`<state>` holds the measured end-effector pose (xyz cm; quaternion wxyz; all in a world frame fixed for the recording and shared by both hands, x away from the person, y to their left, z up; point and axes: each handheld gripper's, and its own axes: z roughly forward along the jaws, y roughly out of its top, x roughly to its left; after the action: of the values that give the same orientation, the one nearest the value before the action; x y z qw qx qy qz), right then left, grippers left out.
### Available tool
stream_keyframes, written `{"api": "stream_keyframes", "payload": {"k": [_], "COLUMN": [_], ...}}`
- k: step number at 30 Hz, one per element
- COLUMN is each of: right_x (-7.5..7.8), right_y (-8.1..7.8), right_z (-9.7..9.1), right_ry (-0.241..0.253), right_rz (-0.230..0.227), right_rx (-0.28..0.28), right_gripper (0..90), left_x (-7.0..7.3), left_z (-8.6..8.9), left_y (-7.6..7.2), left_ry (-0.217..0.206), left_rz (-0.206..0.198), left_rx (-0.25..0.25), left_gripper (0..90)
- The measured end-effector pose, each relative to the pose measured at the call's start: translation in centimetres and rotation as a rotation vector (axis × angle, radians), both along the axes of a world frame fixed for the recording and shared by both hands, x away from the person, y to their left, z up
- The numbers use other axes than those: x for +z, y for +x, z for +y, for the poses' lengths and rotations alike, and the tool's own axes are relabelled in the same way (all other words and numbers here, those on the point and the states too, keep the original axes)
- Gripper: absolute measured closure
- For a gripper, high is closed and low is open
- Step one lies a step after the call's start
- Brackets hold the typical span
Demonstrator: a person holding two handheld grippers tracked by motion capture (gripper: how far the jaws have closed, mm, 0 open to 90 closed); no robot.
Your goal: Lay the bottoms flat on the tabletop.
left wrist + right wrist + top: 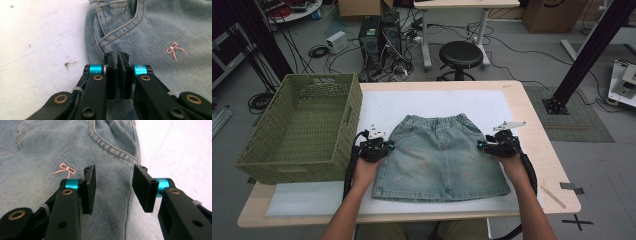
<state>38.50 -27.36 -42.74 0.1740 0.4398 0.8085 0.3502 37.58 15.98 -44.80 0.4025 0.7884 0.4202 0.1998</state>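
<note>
Looks like a lab or workshop for testing machines, not a home. Plain light wooden table point(539, 145) on a bare grey floor point(512, 55), with two black computer towers point(379, 37) and lots of tangled black cables point(319, 51) lying behind it. Also a round black stool point(460, 54), brown cardboard boxes point(552, 14), a slanted black metal frame beam point(589, 50) and black tape marks point(577, 221) stuck down.

Worktop point(532, 125): light wood, white mat point(432, 105) over it. Floor point(522, 60): grey, strewn with black cables. Black round stool point(460, 54) behind; two computer towers point(379, 37) beside it; white-legged desk point(452, 20); cardboard boxes point(552, 12); black frame post point(587, 55) at right.
</note>
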Motion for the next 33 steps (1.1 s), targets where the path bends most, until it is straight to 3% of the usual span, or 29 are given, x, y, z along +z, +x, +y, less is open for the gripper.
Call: {"api": "stream_keyframes", "payload": {"k": [5, 12, 15, 18, 21, 24, 26, 28, 30, 32, 33], "right_x": [0.1, -0.4, -0.9, -1.6, -1.4, -1.2, -1.3, -1.3, -1.0, -0.4, -0.2], "right_y": [0.0, -0.2, -0.2, -0.1, -0.3, -0.6, -0.6, -0.8, -1.2, -2.0, -2.3], "right_z": [-0.4, -0.4, -0.4, -0.5, -0.4, -0.3, -0.3, -0.2, -0.3, -0.5, -0.4], "right_ry": [0.026, 0.038, 0.018, 0.033, 0.023, -0.019, -0.008, -0.01, -0.014, 0.014, 0.018], "right_rz": [-0.003, 0.04, 0.061, 0.093, 0.082, 0.049, 0.047, 0.039, -0.002, -0.069, -0.093], "right_rx": [-0.035, -0.032, -0.046, -0.035, -0.009, -0.034, -0.053, -0.057, -0.071, -0.067, -0.065], "right_gripper": [52.6, 52.7, 52.7, 61.9, 81.4, 84.3, 84.1, 76.0, 54.9, 43.5, 40.2], "left_x": [0.5, 0.2, 0.0, -0.1, -0.1, -0.1, -0.1, -0.1, -0.1, 0.2, 0.4], "left_z": [0.8, 1.6, 1.4, 1.5, 1.5, 1.5, 1.4, 1.5, 1.5, 1.5, 1.5], "left_y": [-0.2, -0.3, -0.3, -0.2, -0.2, -0.3, -0.3, -0.3, -0.4, -0.7, -0.8], "left_ry": [-0.044, -0.044, -0.026, -0.032, -0.027, -0.029, -0.03, -0.035, -0.046, -0.067, -0.103], "left_rz": [-0.014, -0.002, -0.006, -0.004, -0.003, -0.003, -0.007, -0.009, -0.022, -0.066, -0.087], "left_rx": [0.024, 0.051, 0.049, 0.052, 0.056, 0.062, 0.066, 0.068, 0.058, 0.036, 0.029], "left_gripper": [86.4, 86.3, 86.4, 86.4, 86.4, 86.4, 86.4, 86.3, 85.5, 81.8, 77.3]}}
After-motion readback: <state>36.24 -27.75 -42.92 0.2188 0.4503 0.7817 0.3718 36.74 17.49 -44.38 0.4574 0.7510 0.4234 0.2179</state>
